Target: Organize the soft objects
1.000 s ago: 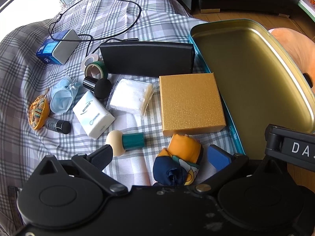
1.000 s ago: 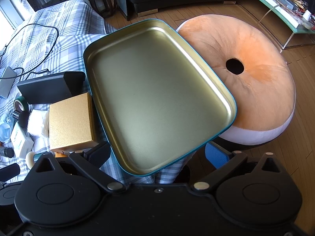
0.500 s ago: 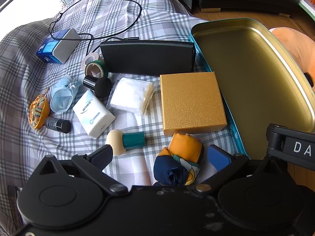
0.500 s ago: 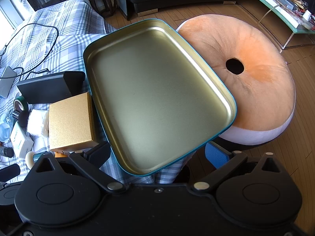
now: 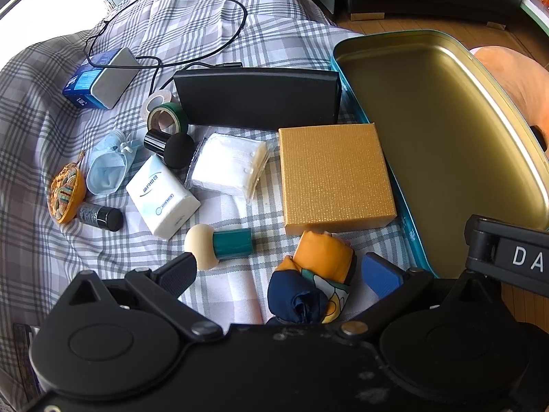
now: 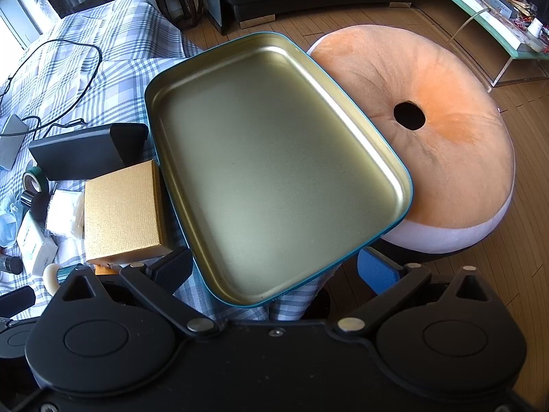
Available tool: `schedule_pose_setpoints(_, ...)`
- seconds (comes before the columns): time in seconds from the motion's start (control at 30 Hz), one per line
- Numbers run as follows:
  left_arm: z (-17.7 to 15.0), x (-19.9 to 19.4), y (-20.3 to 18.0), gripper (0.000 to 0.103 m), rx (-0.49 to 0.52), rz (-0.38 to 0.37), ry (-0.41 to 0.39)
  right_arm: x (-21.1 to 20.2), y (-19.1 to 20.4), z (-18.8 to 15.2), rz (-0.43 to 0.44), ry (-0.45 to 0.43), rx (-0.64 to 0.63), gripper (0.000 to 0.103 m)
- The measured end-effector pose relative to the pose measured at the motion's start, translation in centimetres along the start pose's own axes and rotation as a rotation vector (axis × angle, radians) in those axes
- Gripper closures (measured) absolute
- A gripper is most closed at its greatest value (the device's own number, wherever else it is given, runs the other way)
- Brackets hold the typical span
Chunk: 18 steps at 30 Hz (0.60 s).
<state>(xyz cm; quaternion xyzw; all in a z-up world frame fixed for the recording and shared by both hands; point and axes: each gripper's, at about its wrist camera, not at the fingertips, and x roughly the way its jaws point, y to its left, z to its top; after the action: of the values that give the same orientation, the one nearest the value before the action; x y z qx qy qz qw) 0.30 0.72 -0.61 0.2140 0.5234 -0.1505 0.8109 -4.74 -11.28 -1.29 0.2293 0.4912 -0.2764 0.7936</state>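
A rolled orange and navy scarf (image 5: 315,274) lies on the checked bedspread, between the fingers of my open left gripper (image 5: 279,271) and closer to the blue right finger (image 5: 377,273). Neither finger touches it. Further off lie a blue face mask (image 5: 106,168), a white tissue pack (image 5: 161,195), a bagged white cloth (image 5: 230,168) and a teal-handled sponge (image 5: 219,245). My right gripper (image 6: 274,266) is open with nothing between its fingers, over the near rim of the gold tin tray (image 6: 274,171), which holds nothing. The tray (image 5: 446,130) sits right of the scarf.
A gold box (image 5: 333,178) and a black case (image 5: 257,98) stand between the soft things and the tray. Tape rolls (image 5: 166,120), a black puff (image 5: 175,149), a small bottle (image 5: 101,216), an orange pouch (image 5: 67,194) and a cabled box (image 5: 103,77) lie left. An orange ring cushion (image 6: 429,130) rests beside the tray.
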Motion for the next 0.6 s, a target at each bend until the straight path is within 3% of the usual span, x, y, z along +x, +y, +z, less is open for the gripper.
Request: schedule_pose_setpoints(0.6, -0.06, 0.27, 0.11, 0.000, 0.000, -0.002, 0.007, 0.08, 0.14, -0.05, -0.007, 0.002, -0.010, 0.004)
